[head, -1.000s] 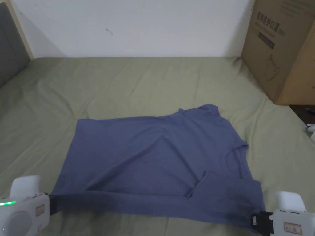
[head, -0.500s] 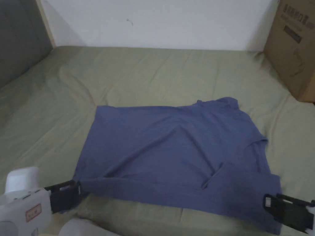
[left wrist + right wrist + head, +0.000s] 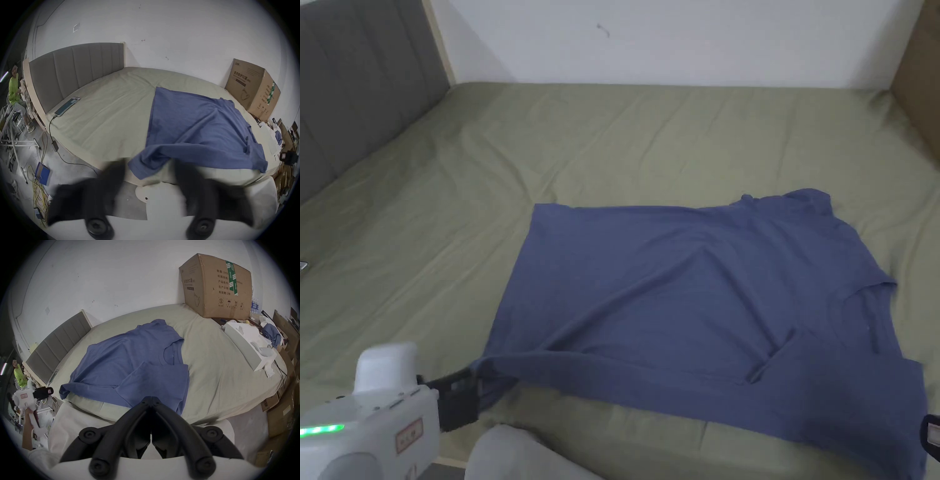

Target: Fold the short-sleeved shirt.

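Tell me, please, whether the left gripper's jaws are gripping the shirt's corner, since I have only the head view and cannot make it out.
Observer: No. In the left gripper view the left gripper has its jaws wide apart, and the corner of the shirt lies loose between them.
Operator: Thank you. And the right gripper, at the very edge of my picture?
Observer: In the right gripper view the right gripper has its jaws pressed together, with no cloth visible between them.
Operator: Is it touching the shirt?
Observer: It seems not. The left gripper view shows it just off the shirt's near corner, with a gap between.
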Motion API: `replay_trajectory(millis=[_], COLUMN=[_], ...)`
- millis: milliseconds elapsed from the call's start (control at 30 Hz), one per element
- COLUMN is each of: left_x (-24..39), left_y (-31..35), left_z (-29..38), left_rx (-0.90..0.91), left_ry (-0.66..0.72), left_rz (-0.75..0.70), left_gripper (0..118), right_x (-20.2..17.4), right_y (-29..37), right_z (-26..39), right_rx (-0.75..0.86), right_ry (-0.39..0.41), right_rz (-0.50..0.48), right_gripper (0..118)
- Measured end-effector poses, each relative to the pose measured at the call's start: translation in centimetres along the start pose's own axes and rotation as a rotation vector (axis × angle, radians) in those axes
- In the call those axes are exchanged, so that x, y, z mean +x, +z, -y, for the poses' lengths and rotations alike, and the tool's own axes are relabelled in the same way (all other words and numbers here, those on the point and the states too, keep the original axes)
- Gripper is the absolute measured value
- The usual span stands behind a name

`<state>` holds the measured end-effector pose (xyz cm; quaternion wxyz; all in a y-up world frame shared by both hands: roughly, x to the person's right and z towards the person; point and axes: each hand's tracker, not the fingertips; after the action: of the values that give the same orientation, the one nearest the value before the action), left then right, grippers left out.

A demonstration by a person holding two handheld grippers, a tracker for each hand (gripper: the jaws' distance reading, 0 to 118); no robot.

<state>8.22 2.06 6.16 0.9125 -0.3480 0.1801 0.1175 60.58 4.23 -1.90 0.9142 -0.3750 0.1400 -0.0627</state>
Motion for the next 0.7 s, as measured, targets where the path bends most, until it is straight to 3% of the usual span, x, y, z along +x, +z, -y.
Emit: replay_trajectory(millis=[133,167,200,233,400,500,533,567,600,633,667,700], left_x=[-2.5,-3.1,-3.5,-3.8,-3.4,-2.5,-2.4,-1.7,-1.6,-1.6,-1.5,-1.4], left_y=[-5.4,-6.2,-7.1,-7.8,-9.9,-9.0,-8.8,-7.5,-7.1,-6.9,-6.7,-6.6], left_z=[-0.4,-0.5,-0.4,-0.2,0.4,-0.4,-0.7,-1.2,-1.5,-1.8,-2.0,-1.9], left_rx=[-0.145,-0.167,-0.198,-0.213,-0.212,-0.184,-0.185,-0.183,-0.180,-0.172,-0.167,-0.166], left_ry=[0.130,0.172,0.202,0.236,0.246,0.156,0.140,0.140,0.139,0.136,0.132,0.114], left_rz=[0.071,0.075,0.065,0.062,0.059,0.034,0.037,0.037,0.040,0.045,0.045,0.042], left_gripper=[110,101,82,42,11,6,6,6,6,6,6,6], right_x=[0.4,0.5,0.8,1.1,3.1,3.4,3.0,2.9,2.8,2.7,2.6,2.6], right_y=[-0.6,-0.8,-1.2,-1.6,-4.3,-4.8,-4.6,-4.7,-5.0,-5.4,-5.7,-5.8], right_z=[0.6,0.8,1.0,1.2,2.0,1.7,1.3,1.1,0.9,0.9,1.0,1.2], right_rx=[-0.044,-0.050,-0.060,-0.068,-0.109,-0.117,-0.114,-0.110,-0.120,-0.146,-0.157,-0.147], right_ry=[-0.030,-0.037,-0.048,-0.072,-0.210,-0.224,-0.214,-0.195,-0.171,-0.153,-0.155,-0.165], right_rz=[0.000,0.001,0.005,0.008,0.027,0.015,0.015,0.023,0.045,0.074,0.092,0.093], right_gripper=[0,0,0,0,0,0,7,27,56,95,107,108])
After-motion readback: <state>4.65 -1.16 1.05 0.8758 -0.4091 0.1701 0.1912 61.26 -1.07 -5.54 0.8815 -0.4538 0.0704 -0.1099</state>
